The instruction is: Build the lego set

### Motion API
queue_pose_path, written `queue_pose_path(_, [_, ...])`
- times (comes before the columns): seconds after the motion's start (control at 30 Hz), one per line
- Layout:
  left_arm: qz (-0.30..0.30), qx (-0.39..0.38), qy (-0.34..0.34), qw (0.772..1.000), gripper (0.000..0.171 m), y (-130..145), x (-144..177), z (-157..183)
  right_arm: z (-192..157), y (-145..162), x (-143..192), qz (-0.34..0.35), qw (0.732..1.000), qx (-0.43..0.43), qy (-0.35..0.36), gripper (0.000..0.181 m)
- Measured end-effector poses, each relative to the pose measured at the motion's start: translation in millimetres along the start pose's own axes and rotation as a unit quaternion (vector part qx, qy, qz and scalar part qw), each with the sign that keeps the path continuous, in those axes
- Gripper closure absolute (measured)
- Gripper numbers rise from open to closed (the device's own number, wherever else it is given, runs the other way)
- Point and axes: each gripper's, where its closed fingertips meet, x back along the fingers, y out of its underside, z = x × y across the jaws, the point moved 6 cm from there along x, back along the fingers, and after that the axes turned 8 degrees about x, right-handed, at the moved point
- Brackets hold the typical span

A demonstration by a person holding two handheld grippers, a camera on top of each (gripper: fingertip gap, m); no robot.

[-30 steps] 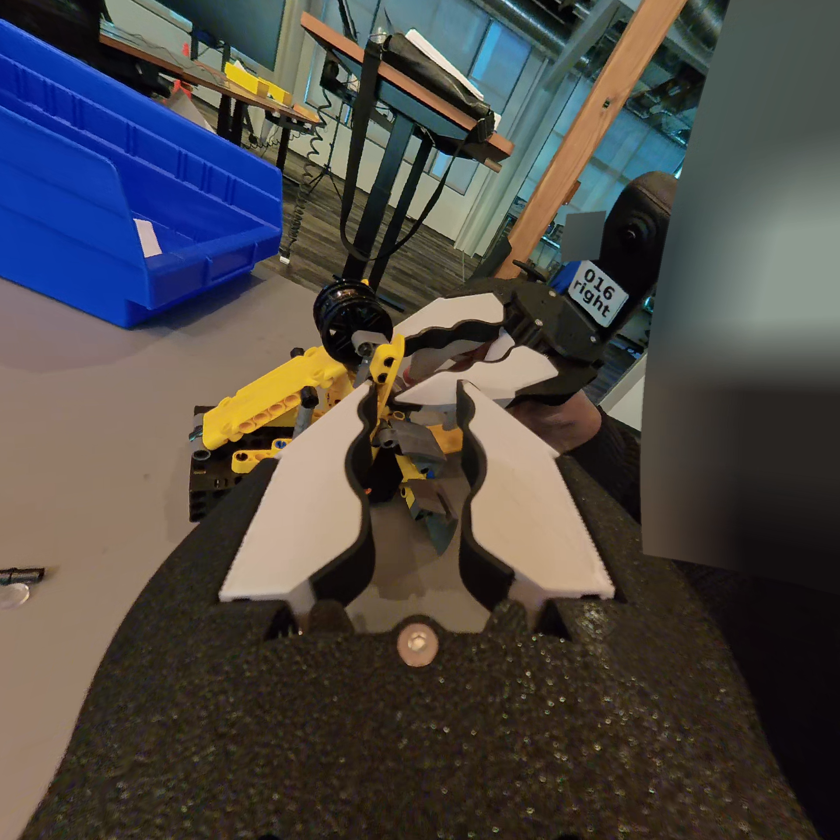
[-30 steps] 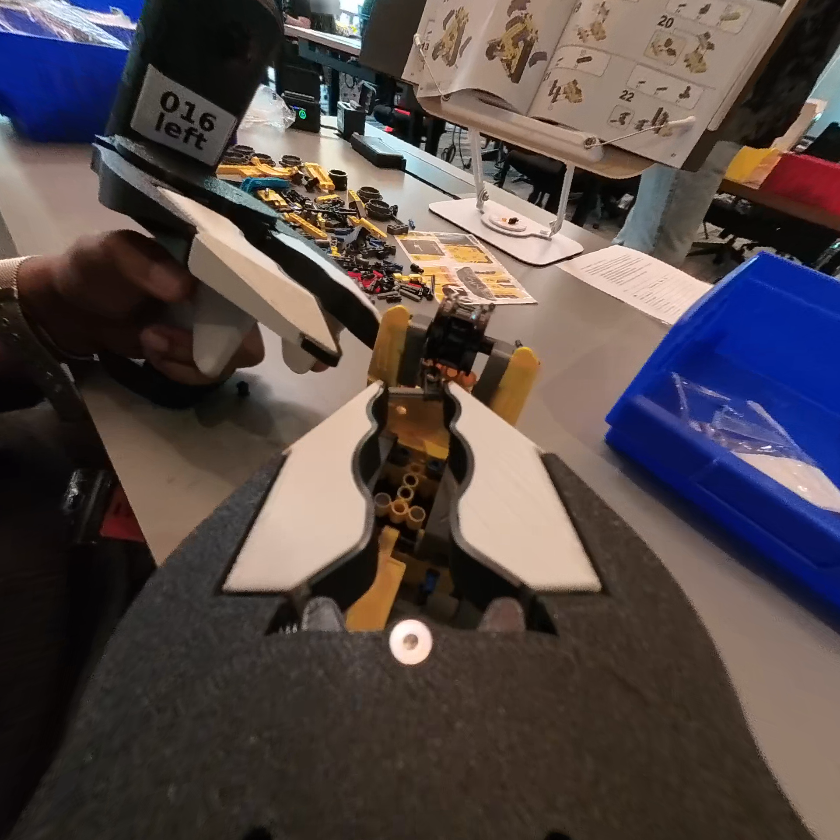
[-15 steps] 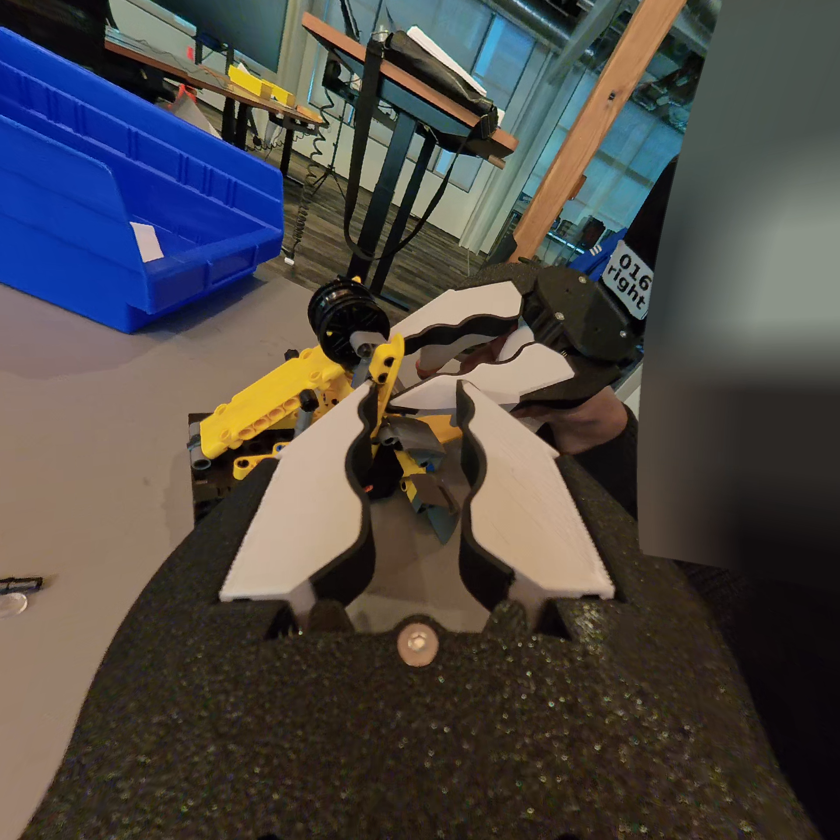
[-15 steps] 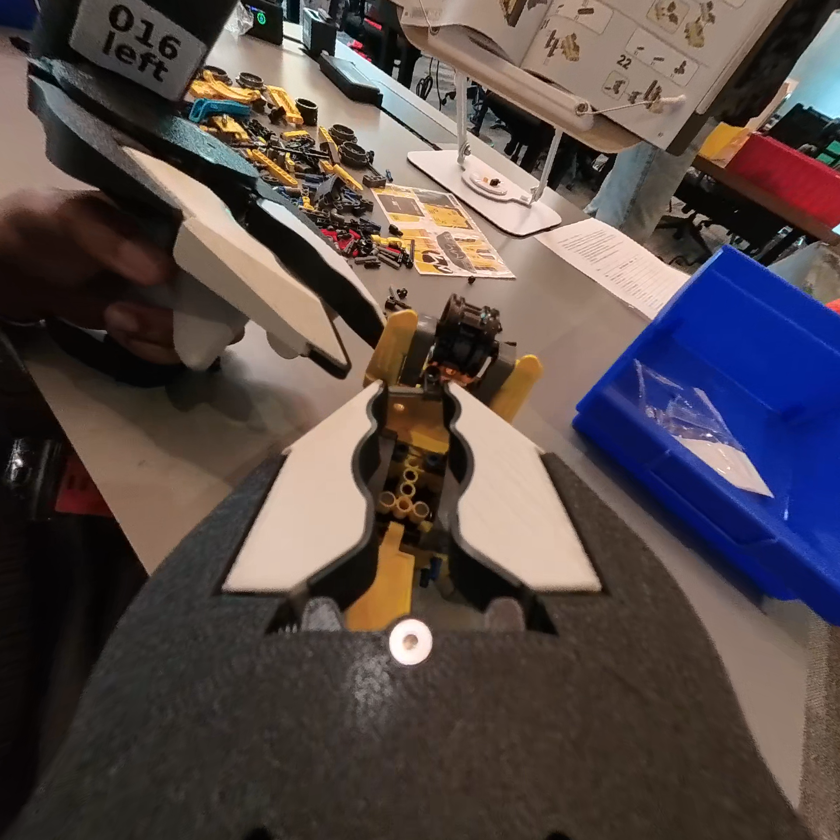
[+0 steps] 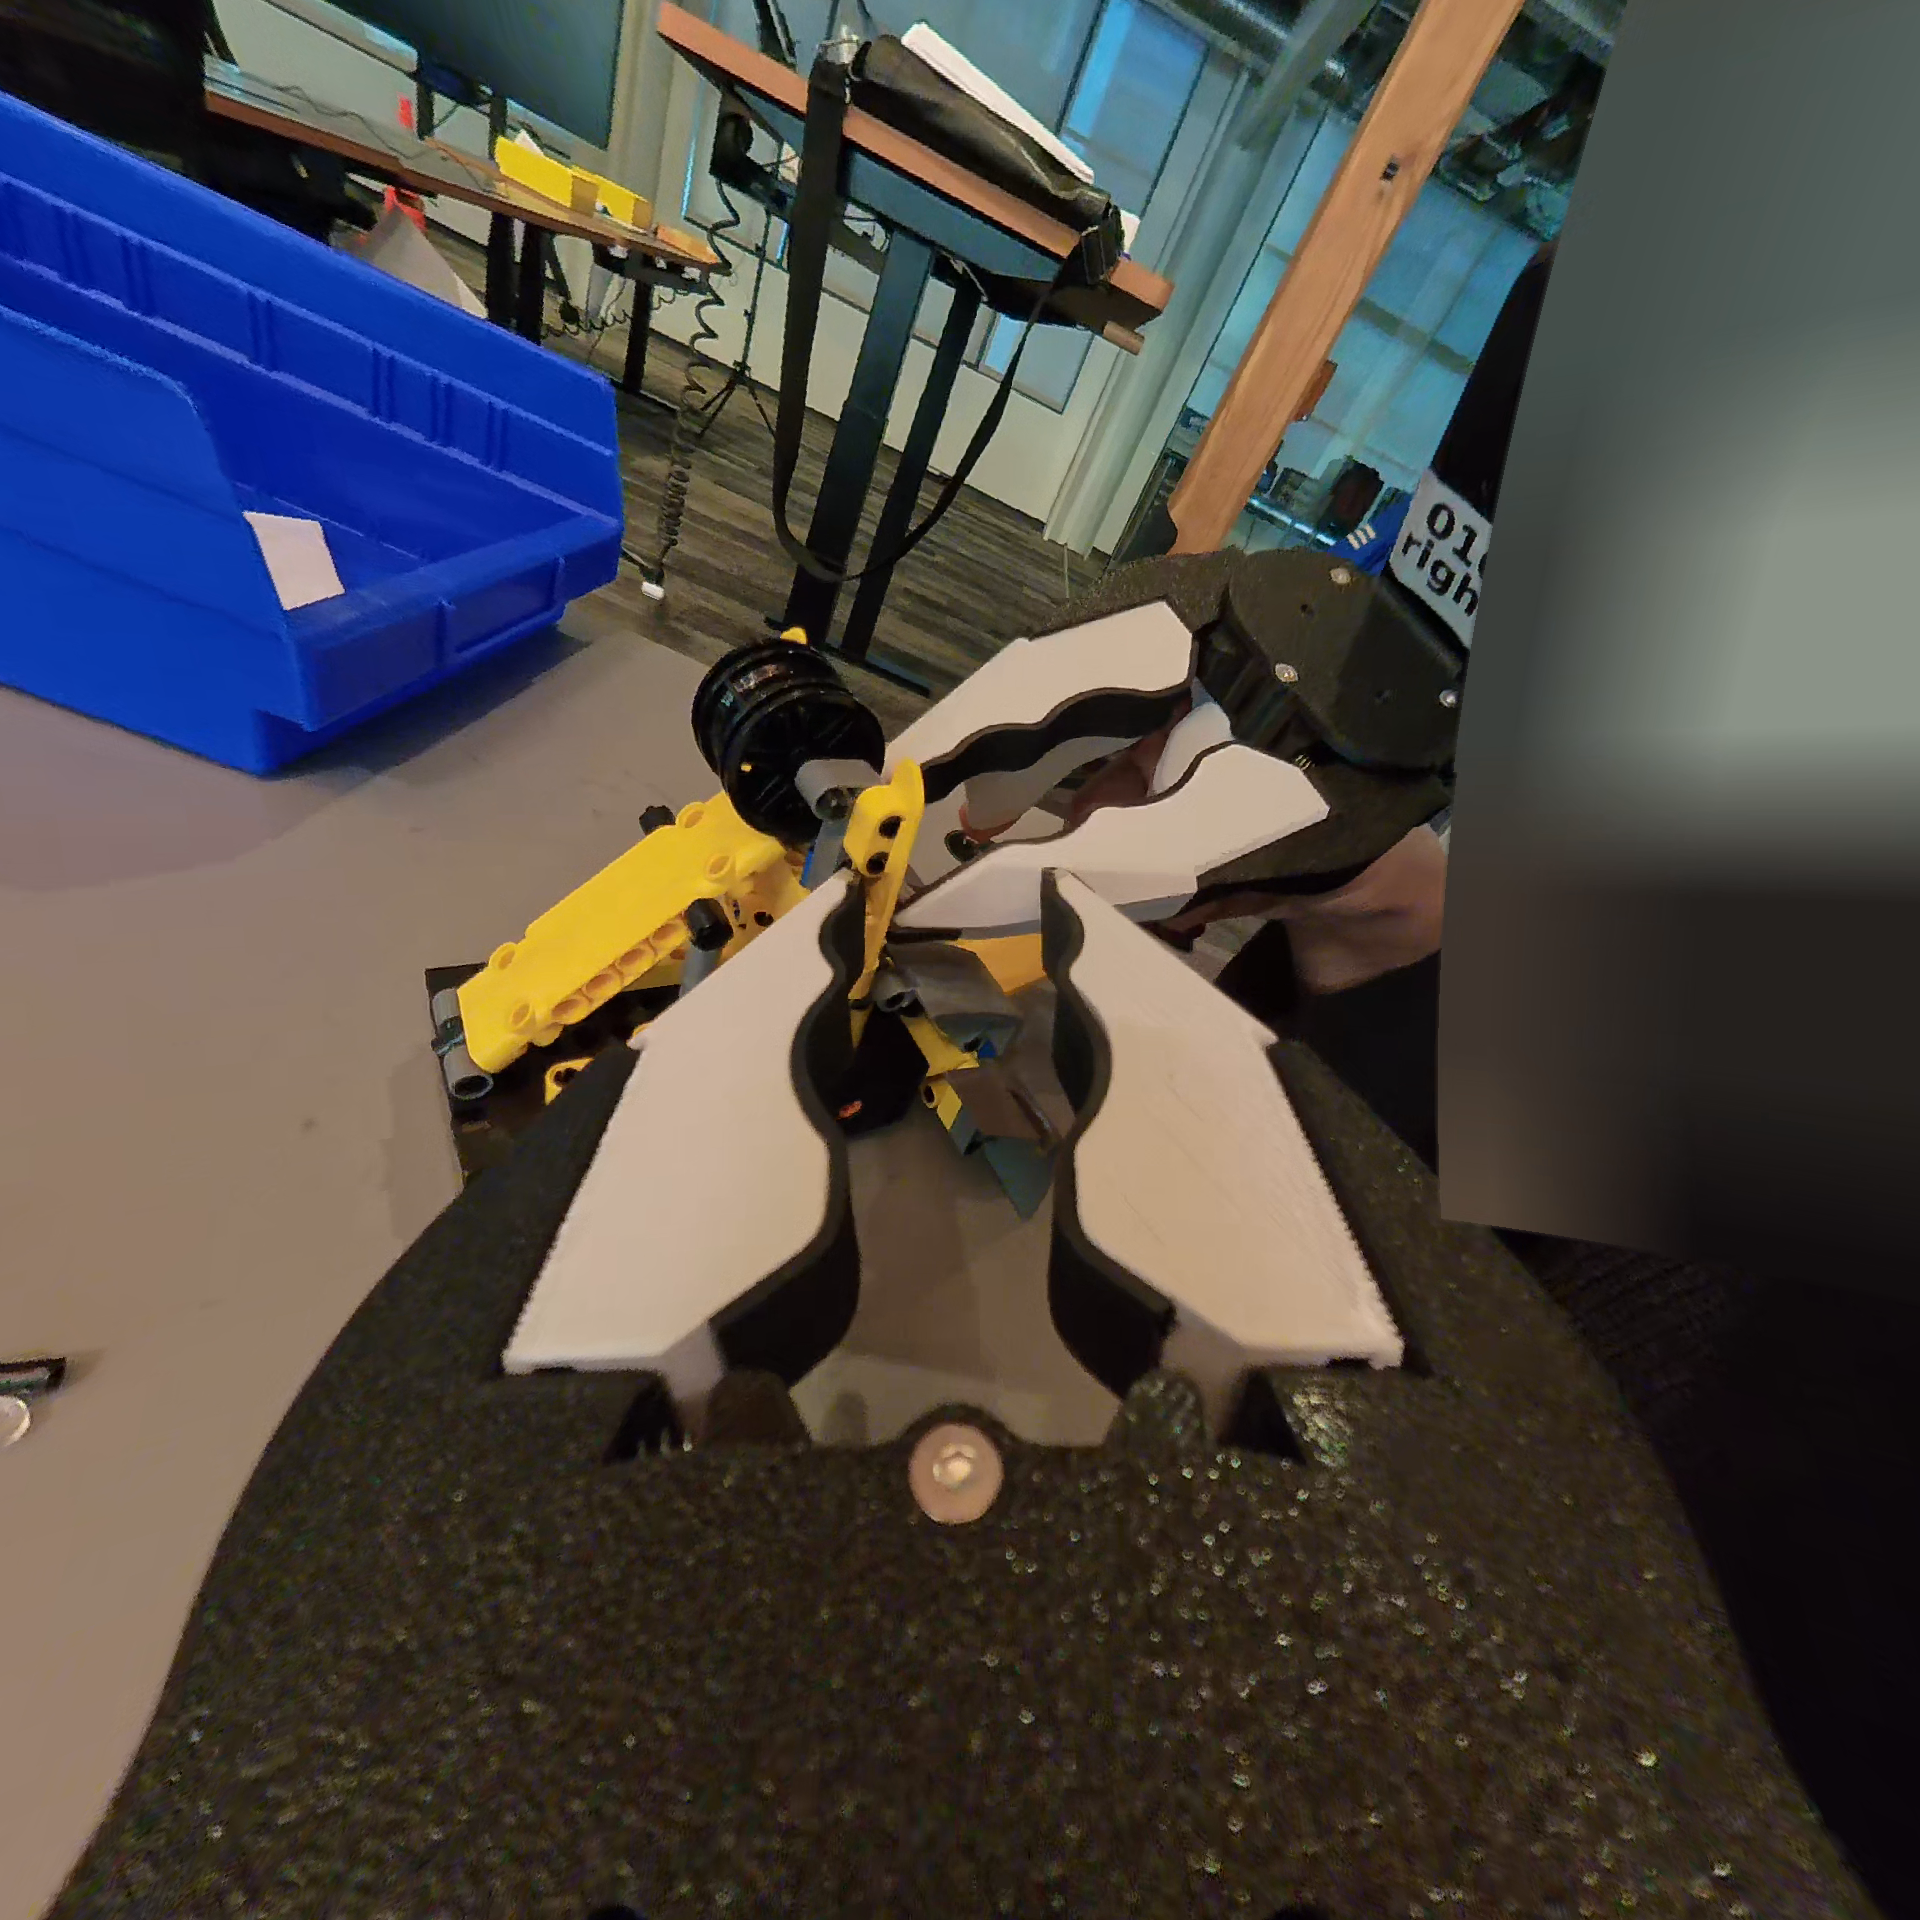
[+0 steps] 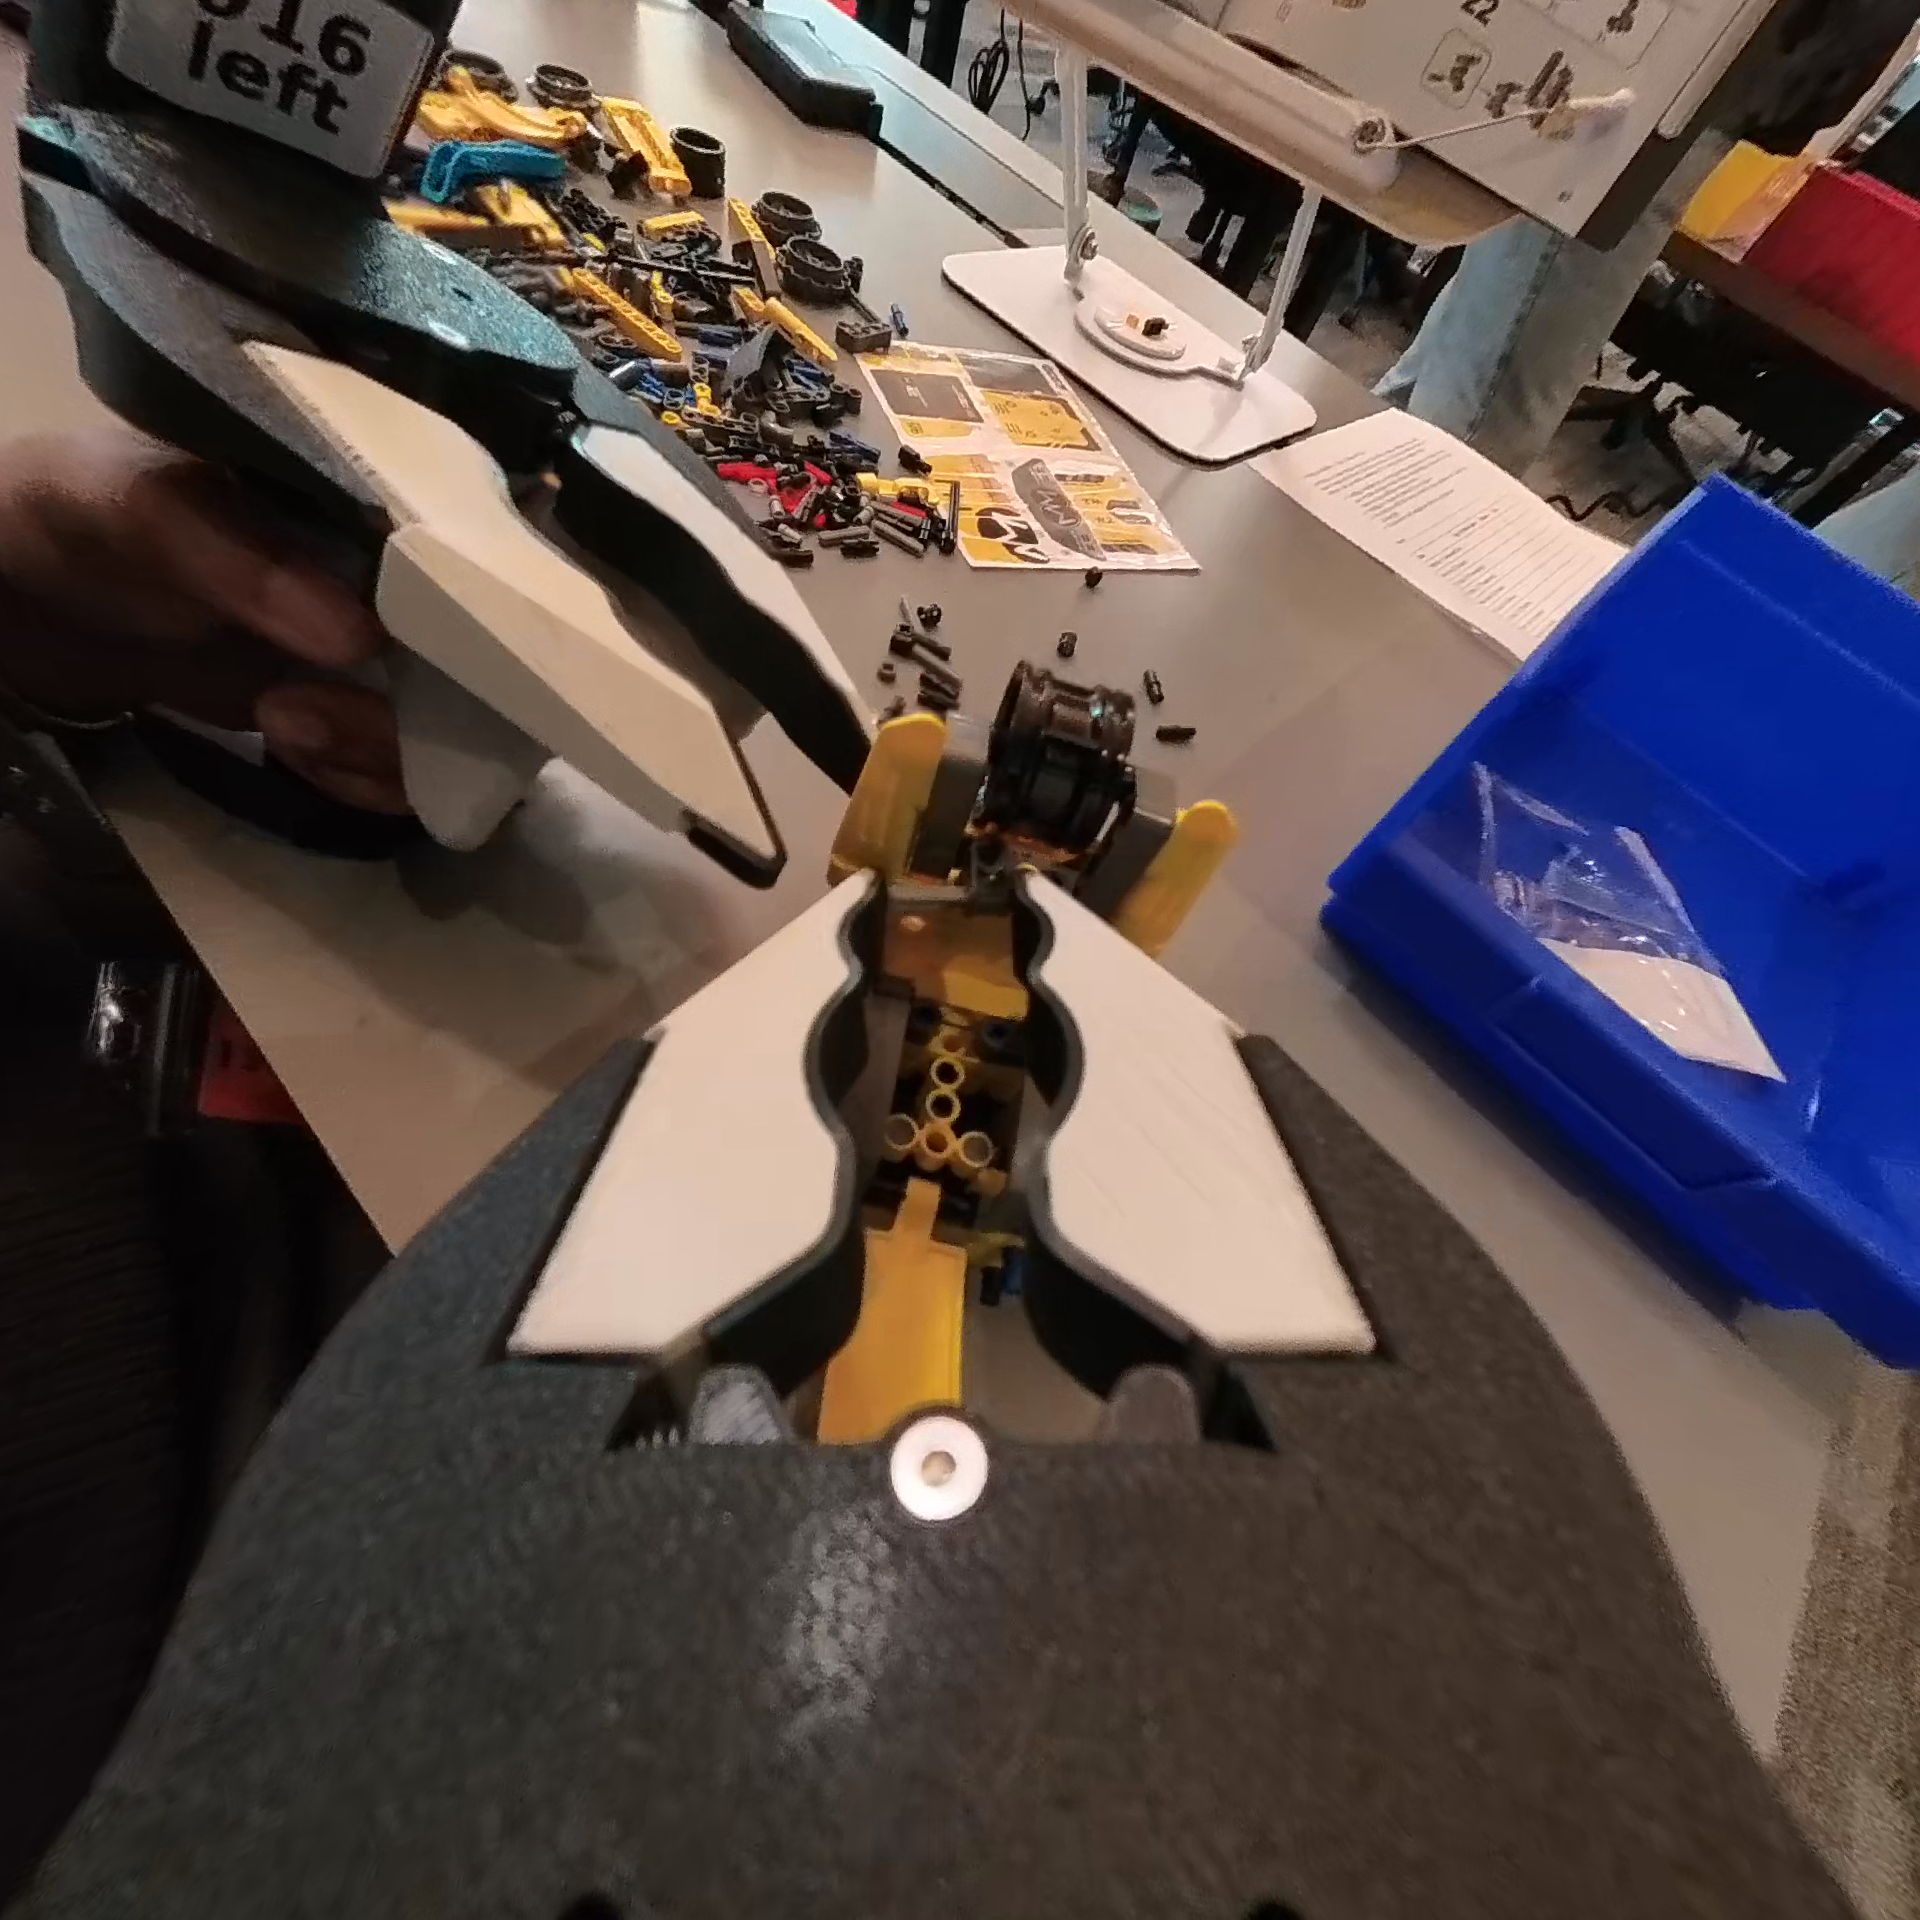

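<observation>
A yellow and black brick-built vehicle model (image 6: 940,1132) with a black wheel hub (image 6: 1060,748) at its far end sits between my right gripper's (image 6: 948,883) fingers, which are shut on its body just above the grey table. In the left wrist view the model (image 5: 623,935) and its wheel hub (image 5: 779,727) lie ahead, with the right gripper (image 5: 935,842) clamped on them from the right. My left gripper (image 5: 948,894) is open, its left finger against an upright yellow beam. From the right wrist view the left gripper (image 6: 810,810) reaches in from the left; its lower finger is clear of the model.
A blue bin (image 6: 1662,831) with a clear bag stands right of the model; it also shows in the left wrist view (image 5: 312,520). Loose parts (image 6: 707,312), a sticker sheet (image 6: 1018,468), a book stand (image 6: 1143,343) and a printed sheet (image 6: 1455,520) lie beyond. The table edge runs close on the left. Left and right tips are no more than a few centimetres apart.
My right gripper has tipped and shifted with the model held in it; seen from the left, its body has swung right and up. The left gripper has stayed open beside the model.
</observation>
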Motion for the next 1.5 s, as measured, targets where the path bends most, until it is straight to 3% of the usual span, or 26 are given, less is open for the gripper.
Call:
queue_pose_path(0.5, [0.005, -0.029, -0.014, 0.999, 0.138, 1.9, 2.5, 5.3, 1.5, -6.4, 4.2, -0.067, 0.997, 0.03, -0.037, 0.158])
queue_pose_path(0.67, [0.075, -0.036, -0.01, 0.996, 0.139, -8.1, 22.8, 8.8, 5.0, -11.9, 27.9, 0.022, 0.997, 0.067, -0.02, 0.158])
queue_pose_path(0.8, [0.13, -0.016, 0.054, 0.99, 0.144, -16.7, 35.9, 16.4, -7.1, -27.3, 38.5, 0.128, 0.984, 0.124, -0.012, 0.158])
queue_pose_path(0.93, [0.106, 0.041, 0.114, 0.987, 0.145, -13.9, 33.1, 17.7, -19.8, -33.0, 32.0, 0.156, 0.973, 0.168, -0.006, 0.158])
queue_pose_path(1.17, [0.046, 0.007, 0.113, 0.993, 0.154, -0.8, 21.8, 24.2, -35.9, -34.3, 20.2, 0.154, 0.96, 0.235, 0.013, 0.158])
queue_pose_path(1.37, [0.039, 0.027, 0.126, 0.991, 0.164, -1.0, 22.6, 22.6, -39.4, -35.2, 21.4, 0.178, 0.954, 0.241, 0.01, 0.158])
queue_pose_path(1.5, [0.041, 0.077, 0.18, 0.98, 0.166, -3.4, 26.7, 24.1, -41.1, -35.9, 31.3, 0.233, 0.942, 0.241, 0.0, 0.158])
